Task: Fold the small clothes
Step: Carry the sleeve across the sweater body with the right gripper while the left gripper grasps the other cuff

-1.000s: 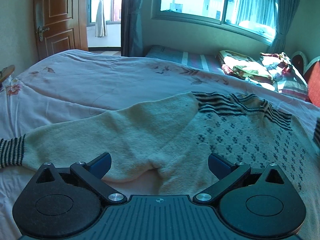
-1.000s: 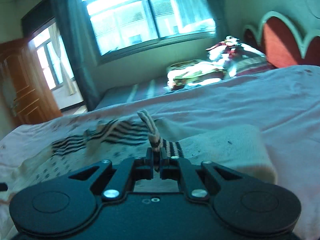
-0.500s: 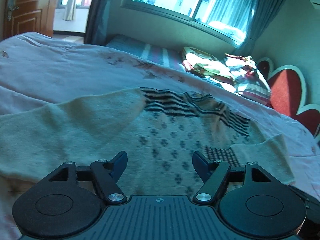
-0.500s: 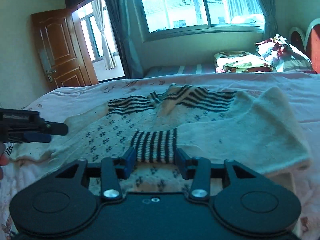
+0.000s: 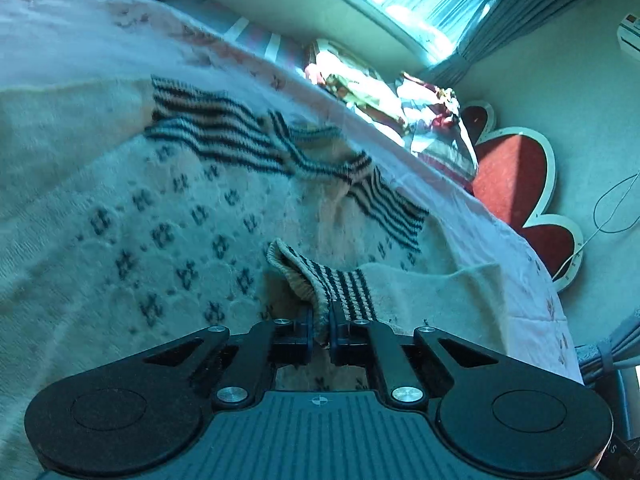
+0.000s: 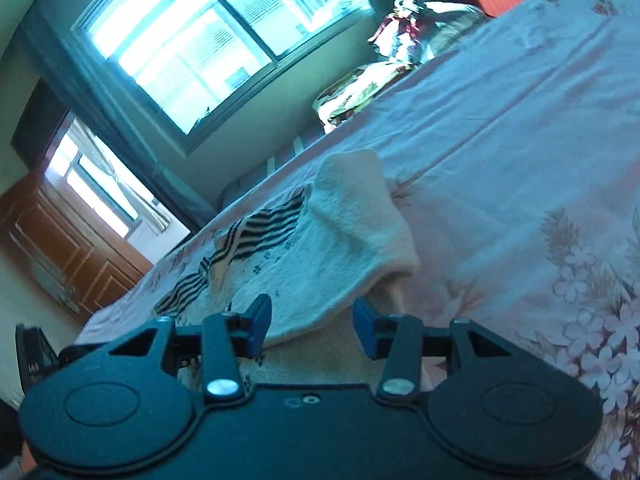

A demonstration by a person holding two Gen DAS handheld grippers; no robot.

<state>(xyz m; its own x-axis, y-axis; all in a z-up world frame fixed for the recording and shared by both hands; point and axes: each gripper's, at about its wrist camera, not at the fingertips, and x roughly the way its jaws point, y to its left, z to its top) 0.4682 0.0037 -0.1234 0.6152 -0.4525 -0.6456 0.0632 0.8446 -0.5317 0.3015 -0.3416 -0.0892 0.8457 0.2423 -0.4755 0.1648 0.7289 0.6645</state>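
A small cream knit sweater [image 5: 132, 216] with dark motifs and black-striped yoke lies flat on the bed. Its right sleeve is folded across the body. My left gripper [image 5: 320, 330] is shut on the striped cuff [image 5: 340, 286] of that sleeve, low over the sweater's front. In the right wrist view the sweater [image 6: 280, 264] shows with the folded cream sleeve [image 6: 356, 216] humped up. My right gripper [image 6: 312, 322] is open and empty, its blue pads either side of the sleeve's folded edge, just above the cloth.
The bed has a pink floral sheet [image 6: 520, 168]. Pillows and bundled bedding [image 5: 384, 100] lie by the red scalloped headboard [image 5: 508, 176]. A window [image 6: 208, 40] and a wooden door [image 6: 60, 248] are beyond the bed.
The right gripper let go of the striped cuff and swung right to the sleeve fold. The left gripper moved right over the sweater and shut on that cuff.
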